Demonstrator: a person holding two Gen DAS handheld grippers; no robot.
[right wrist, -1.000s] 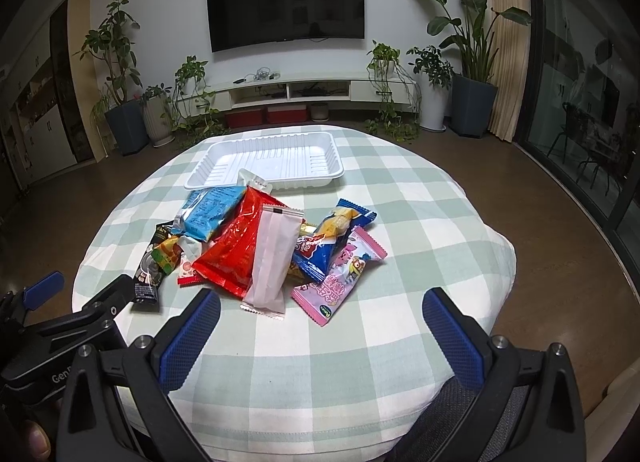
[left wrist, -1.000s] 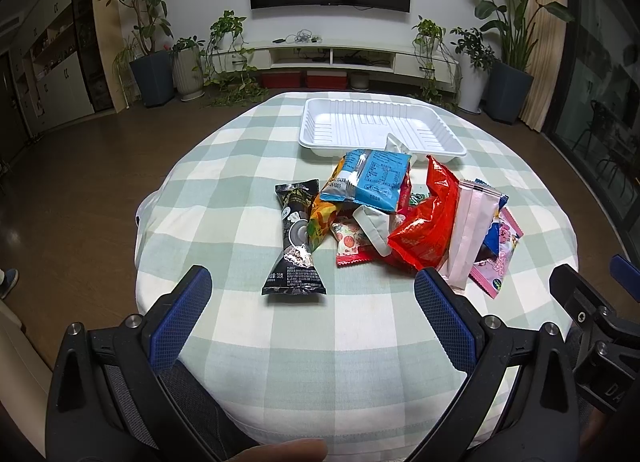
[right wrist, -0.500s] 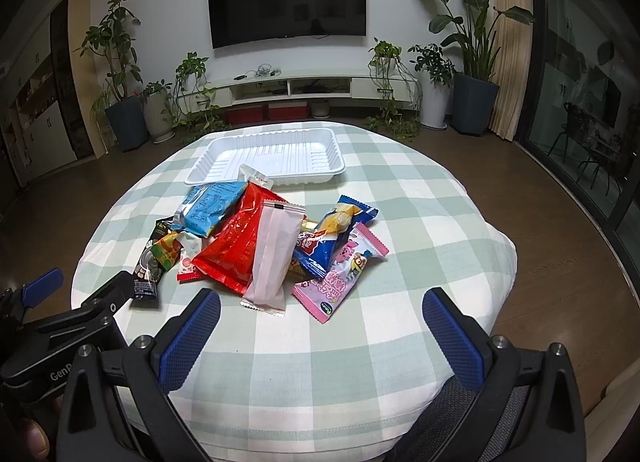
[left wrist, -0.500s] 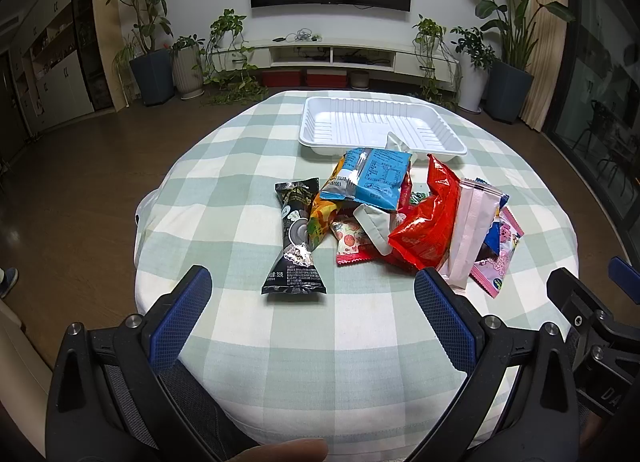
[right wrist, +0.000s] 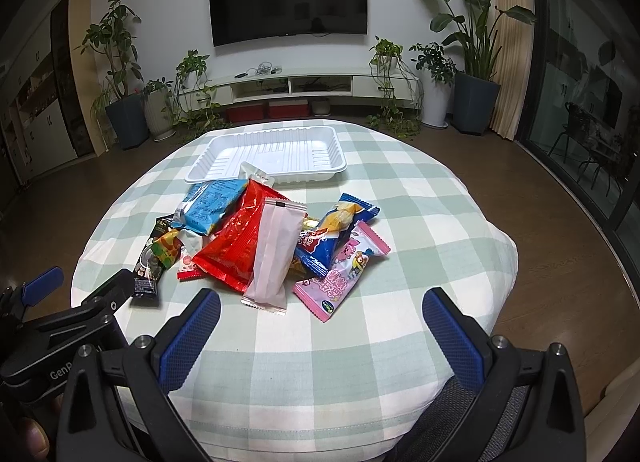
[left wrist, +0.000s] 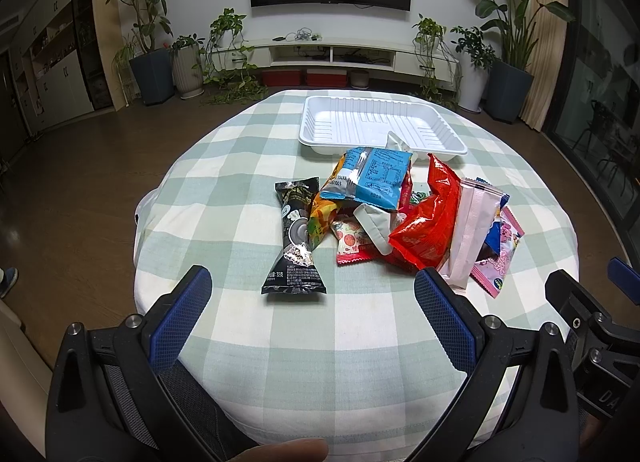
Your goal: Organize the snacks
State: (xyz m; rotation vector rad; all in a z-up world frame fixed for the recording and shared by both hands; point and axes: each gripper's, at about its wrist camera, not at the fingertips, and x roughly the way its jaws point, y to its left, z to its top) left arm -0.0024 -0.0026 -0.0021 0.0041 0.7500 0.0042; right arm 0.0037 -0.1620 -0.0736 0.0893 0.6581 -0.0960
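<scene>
Since the earlier frames nothing on the table has shifted; we only drift slightly nearer.

Left wrist view: our left gripper [left wrist: 312, 294] gapes wide, empty, over the near cloth. Black packet [left wrist: 294, 238], marked "32克", lies nearest. Blue packet [left wrist: 370, 176] and red bag [left wrist: 428, 218] are heaped right of it. White tray [left wrist: 316, 142] sits far, bare.

Right wrist view: our right gripper [right wrist: 320, 316] is spread wide, holding nothing. Pink packet [right wrist: 344, 272] and white sachet [right wrist: 274, 254] lie near it. The other tool reads "Gen". We judge sorting unstarted; every snack remains outside.
</scene>
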